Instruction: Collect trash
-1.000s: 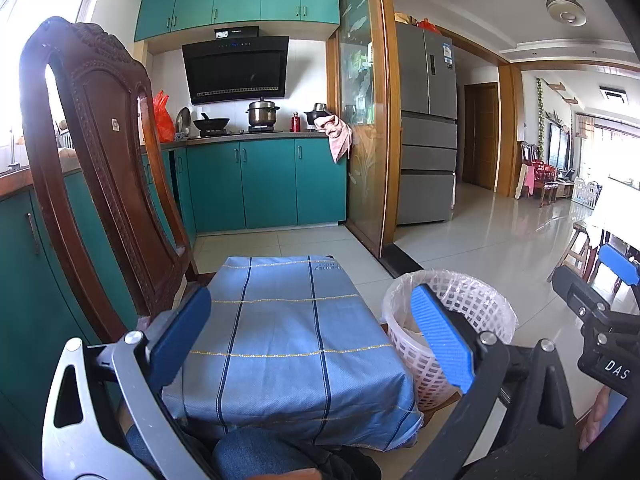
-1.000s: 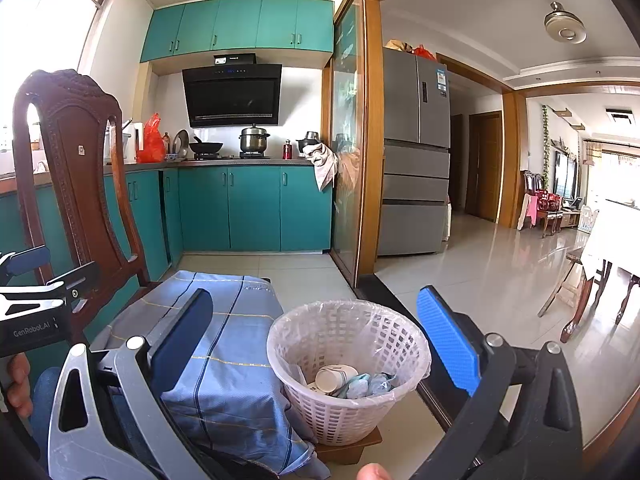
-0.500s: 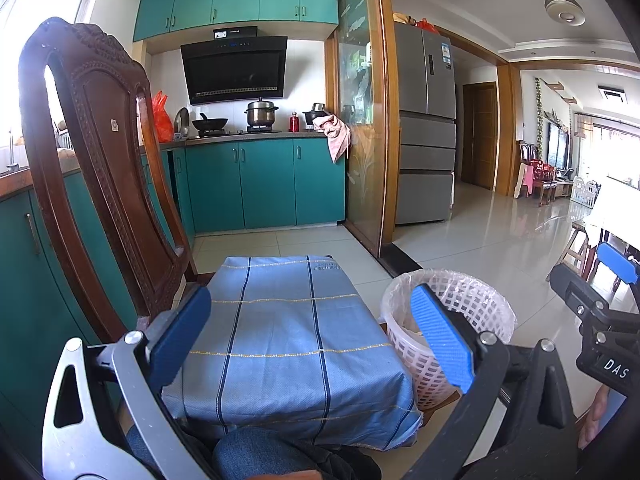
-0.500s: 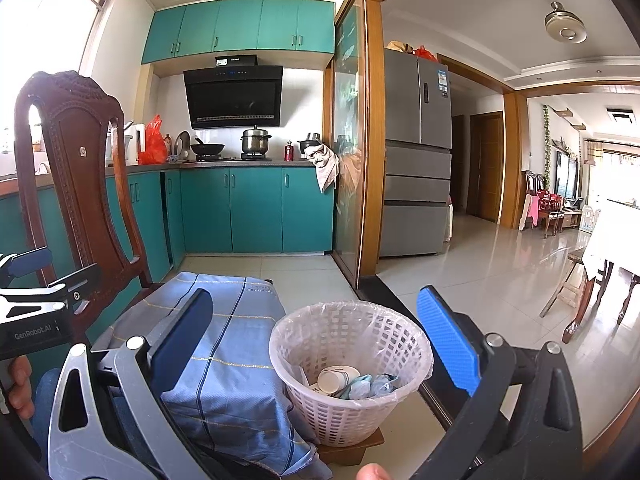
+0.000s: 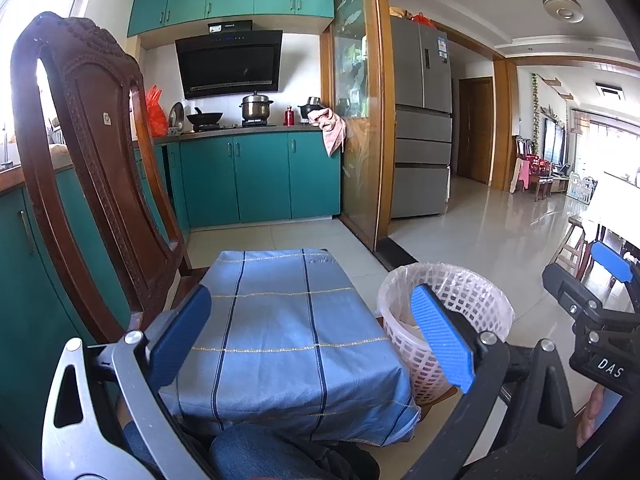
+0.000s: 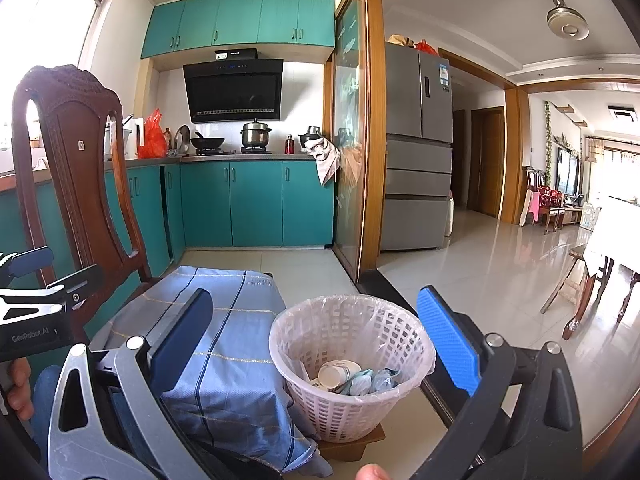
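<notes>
Left gripper [image 5: 312,336] spread wide, nothing between pads, above blue striped cloth [image 5: 280,328] on low table. Right gripper [image 6: 320,344] spread wide too, empty, above white mesh wastebasket [image 6: 352,364]. Wastebasket plastic-lined, just beside cloth's right edge, on small wooden stand [image 6: 352,444]. Inside: paper cup [image 6: 338,374], crumpled bluish wrappers [image 6: 370,382]. Carved wooden chair [image 5: 92,168] left of cloth.

Both wrist views sit low, facing the kitchen. Left view: close over the cloth-covered bench [image 5: 280,332], basket [image 5: 444,320] at lower right. Right view: centred near the basket [image 6: 352,364]. Both share the chair [image 6: 76,168].
</notes>
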{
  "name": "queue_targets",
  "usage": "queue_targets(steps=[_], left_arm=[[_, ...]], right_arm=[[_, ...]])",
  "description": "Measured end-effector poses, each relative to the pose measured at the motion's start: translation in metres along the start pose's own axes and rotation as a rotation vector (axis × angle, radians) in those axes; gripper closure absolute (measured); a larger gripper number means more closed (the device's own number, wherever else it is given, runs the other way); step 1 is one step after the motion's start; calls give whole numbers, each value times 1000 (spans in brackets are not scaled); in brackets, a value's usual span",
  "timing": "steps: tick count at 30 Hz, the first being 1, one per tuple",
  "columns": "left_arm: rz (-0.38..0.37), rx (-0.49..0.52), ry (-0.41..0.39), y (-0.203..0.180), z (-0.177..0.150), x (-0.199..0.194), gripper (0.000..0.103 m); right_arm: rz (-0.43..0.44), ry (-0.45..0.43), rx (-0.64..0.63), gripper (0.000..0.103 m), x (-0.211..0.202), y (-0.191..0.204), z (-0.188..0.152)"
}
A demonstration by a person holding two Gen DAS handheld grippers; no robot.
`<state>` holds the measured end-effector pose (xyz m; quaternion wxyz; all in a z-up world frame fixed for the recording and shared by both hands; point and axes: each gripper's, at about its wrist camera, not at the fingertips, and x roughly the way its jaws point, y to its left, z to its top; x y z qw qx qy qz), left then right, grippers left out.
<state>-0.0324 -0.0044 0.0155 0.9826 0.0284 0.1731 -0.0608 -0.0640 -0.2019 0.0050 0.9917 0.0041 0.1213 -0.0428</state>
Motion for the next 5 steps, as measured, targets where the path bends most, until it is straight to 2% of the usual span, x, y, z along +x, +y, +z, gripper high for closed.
queue_targets(steps=[5], left_arm=[[23,-16,31,4,-2,7,3]], right_arm=[[7,36,12,3,10,-3,-3]])
